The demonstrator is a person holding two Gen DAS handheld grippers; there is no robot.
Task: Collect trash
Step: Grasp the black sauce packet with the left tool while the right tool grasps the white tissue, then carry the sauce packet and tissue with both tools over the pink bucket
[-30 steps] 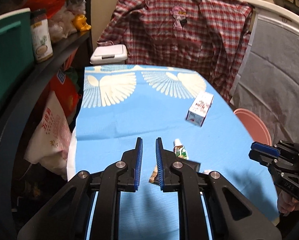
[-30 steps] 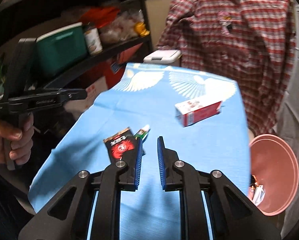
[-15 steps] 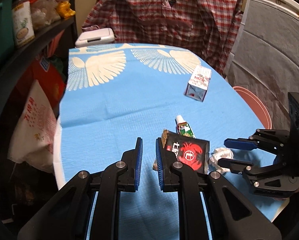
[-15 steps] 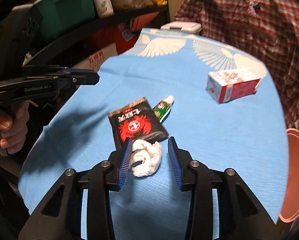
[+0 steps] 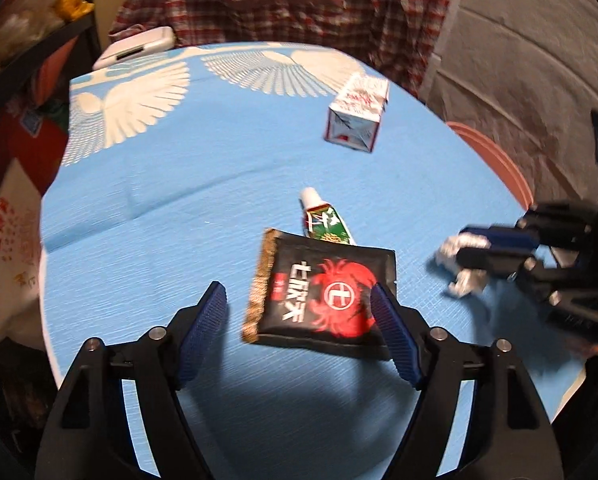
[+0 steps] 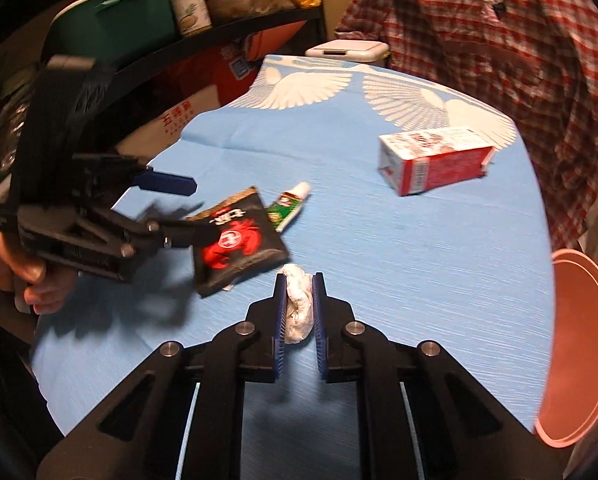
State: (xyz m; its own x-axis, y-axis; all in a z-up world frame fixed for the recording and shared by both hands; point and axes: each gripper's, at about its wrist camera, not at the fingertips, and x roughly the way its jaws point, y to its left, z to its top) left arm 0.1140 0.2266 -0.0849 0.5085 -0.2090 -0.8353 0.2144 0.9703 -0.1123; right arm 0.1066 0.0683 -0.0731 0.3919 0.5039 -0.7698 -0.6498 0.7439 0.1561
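My left gripper point(image 5: 299, 300) is open wide, its fingers on either side of a black snack wrapper with a red crab point(image 5: 319, 292) that lies on the blue tablecloth point(image 5: 179, 184). My right gripper point(image 6: 299, 288) is shut on a crumpled white paper wad point(image 6: 298, 304), which also shows in the left wrist view point(image 5: 457, 264). A small green and white tube point(image 5: 325, 220) lies just behind the wrapper. A red and white carton point(image 5: 357, 114) lies on its side farther back. In the right wrist view the wrapper point(image 6: 239, 244), tube point(image 6: 289, 206) and carton point(image 6: 435, 160) show too.
A pink bin point(image 6: 579, 344) stands off the table's right edge. A dark shelf point(image 6: 203, 36) with a green box and jars runs along the left. A plaid shirt point(image 6: 499, 40) hangs behind the table. A white lidded bin point(image 6: 347, 50) stands at the far end.
My left gripper has opened wide and come down around the black wrapper. My right gripper has closed on the white paper wad.
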